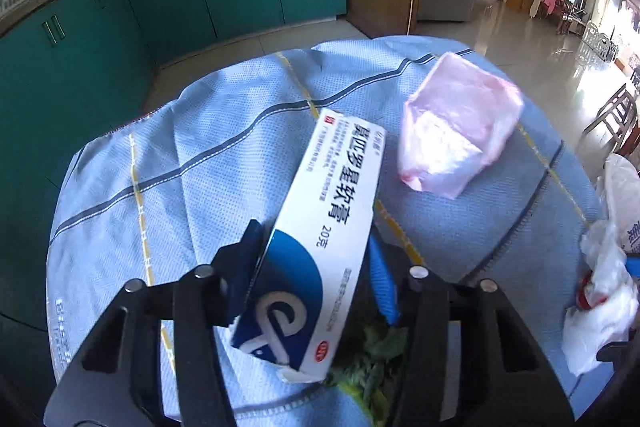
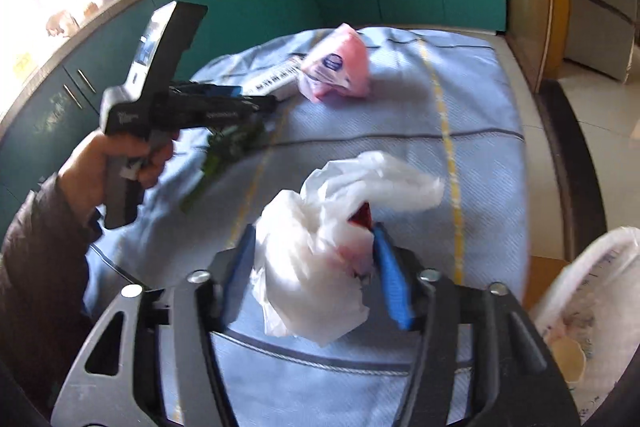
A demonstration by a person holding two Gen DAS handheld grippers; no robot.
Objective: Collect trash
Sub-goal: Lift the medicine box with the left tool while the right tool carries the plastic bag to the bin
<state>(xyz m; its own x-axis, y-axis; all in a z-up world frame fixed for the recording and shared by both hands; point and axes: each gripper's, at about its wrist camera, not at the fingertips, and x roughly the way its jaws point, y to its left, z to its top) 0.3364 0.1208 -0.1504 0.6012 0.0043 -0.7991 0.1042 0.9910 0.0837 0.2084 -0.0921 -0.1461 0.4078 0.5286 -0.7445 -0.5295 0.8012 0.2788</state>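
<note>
Two grippers are loaded: left gripper (image 1: 316,259) pinches a stiff, light white-and-blue cardboard box (image 1: 316,227) mid-frame, right gripper (image 2: 316,267) clamps a soft crumpled white plastic bag (image 2: 320,255) lower-centre, best bunched.

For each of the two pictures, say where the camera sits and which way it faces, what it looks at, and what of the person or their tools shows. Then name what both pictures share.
Left wrist: sits on the left gripper, faces along its fingers over the blue cloth toward green cabinets; shows the medicine box it grips.
Right wrist: sits on the right gripper, faces the same cabinets; shows the white plastic bag between its fingers, plus the person's left hand holding the other gripper.
Shared: cloth, pink packet, box, bag, green leaves.
</note>
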